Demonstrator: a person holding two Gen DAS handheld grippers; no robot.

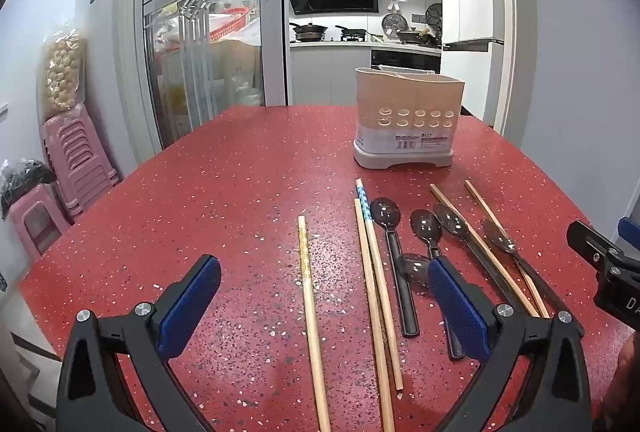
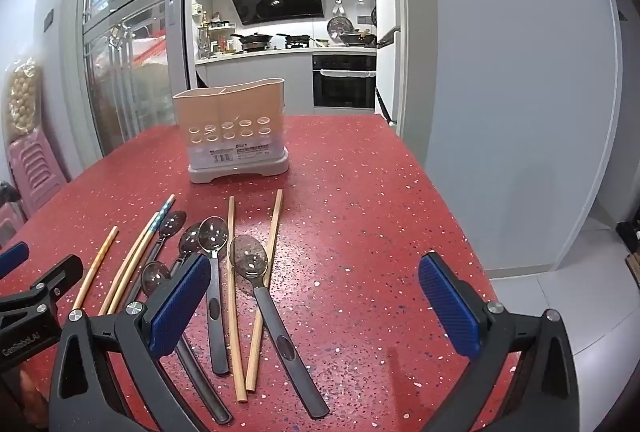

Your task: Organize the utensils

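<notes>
Red speckled stone covers the table [image 1: 224,184], which runs toward an open kitchen doorway with a stove, pans and a dark range hood beyond. Near the far edge stands the utensil holder [image 1: 408,120], a beige divided caddy with two rows of round holes, on a grey footed base; it bears a white printed label whose small text is too fine to read. In front of it, apart from its base, the utensils lie loose on the table: five wooden chopsticks and five spoons. One chopstick [image 1: 310,308] lies alone at the left, a pair [image 1: 376,296] lies touching beside it, one of them with a blue patterned tip, and two more [image 2: 236,296] lie among the spoons. The spoons [image 2: 214,232] have clear smoky bowls and flat black handles, and the rightmost spoon [image 2: 250,260] lies across a chopstick.

The left gripper [image 1: 324,296] hangs above the lone chopstick and the pair, jaws spread wide, nothing between the blue pads. The right gripper [image 2: 314,296] hovers over the rightmost spoons and bare table, likewise fully spread and empty. Its left finger [image 2: 180,308] hides parts of several spoon handles.

At the left wall sit stacked pink plastic stools [image 1: 76,160] with a bag of pale round items on top, beside a glass sliding door. Lettering on the left gripper's body seems to read "GeoRobot.AI".
</notes>
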